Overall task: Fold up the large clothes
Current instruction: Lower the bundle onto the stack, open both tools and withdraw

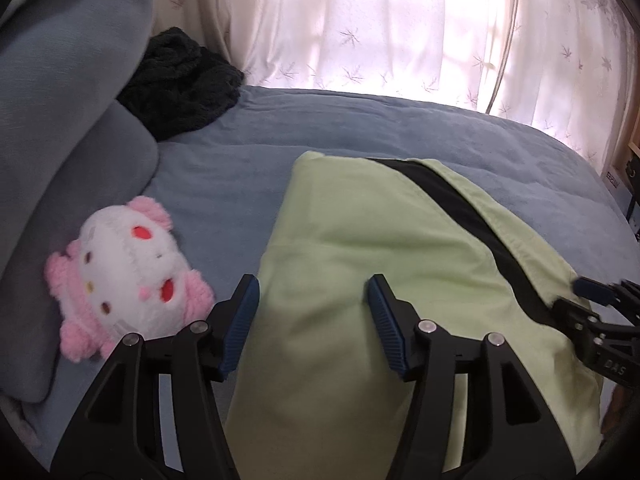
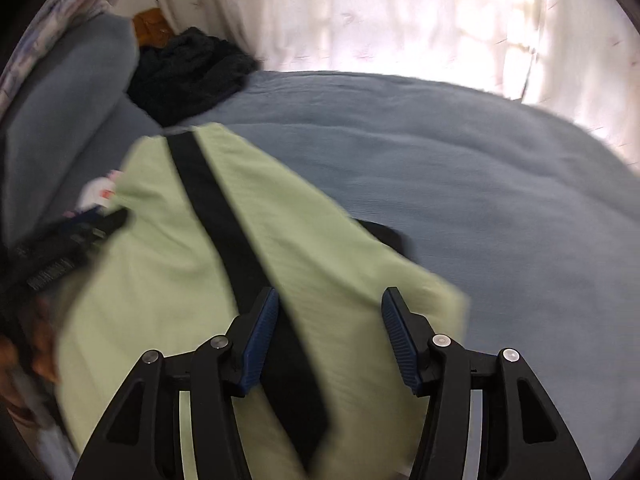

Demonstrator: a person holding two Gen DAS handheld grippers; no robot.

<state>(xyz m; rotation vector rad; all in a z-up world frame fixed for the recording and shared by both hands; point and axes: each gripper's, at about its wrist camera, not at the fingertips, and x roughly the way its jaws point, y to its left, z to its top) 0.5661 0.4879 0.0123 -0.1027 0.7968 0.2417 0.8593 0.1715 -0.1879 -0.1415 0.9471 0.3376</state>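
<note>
Left wrist view: a bed with a blue-grey cover (image 1: 360,128) fills the frame, sheer white curtains with a leaf print (image 1: 400,20) glowing behind it along the top. At the upper left a dark knitted garment (image 1: 180,80) sits beside grey-blue pillows (image 1: 60,120), and a pink-and-white plush toy (image 1: 128,272) lies at the lower left. The task's thing, a pale green fabric garment with a black band (image 1: 380,240), lies on the bed from centre to lower right, its long axis running from the bottom of the frame up toward the curtains. The left gripper (image 1: 314,292) stands with its blue-padded fingers (image 1: 244,320) apart, straddling the garment's left part; the left pad sits just at the cloth's left edge. Nothing is pinched; whether the tips touch the cloth I cannot tell. The right gripper (image 1: 592,292) shows at the right edge, over the garment's right side near the band.

Right wrist view: blurred. The same bed and curtains; the green garment runs from the upper left to the bottom centre, the black band (image 2: 224,216) following that diagonal and passing under the left finger. The right gripper (image 2: 328,308) has its fingers spread, released, over the garment's near end close to its right edge. The left gripper (image 2: 80,236) is at the left, above the opposite edge.

As I judge it, each hand is nearest its own long edge, so the coming move would take those edges and fold across the long axis.
</note>
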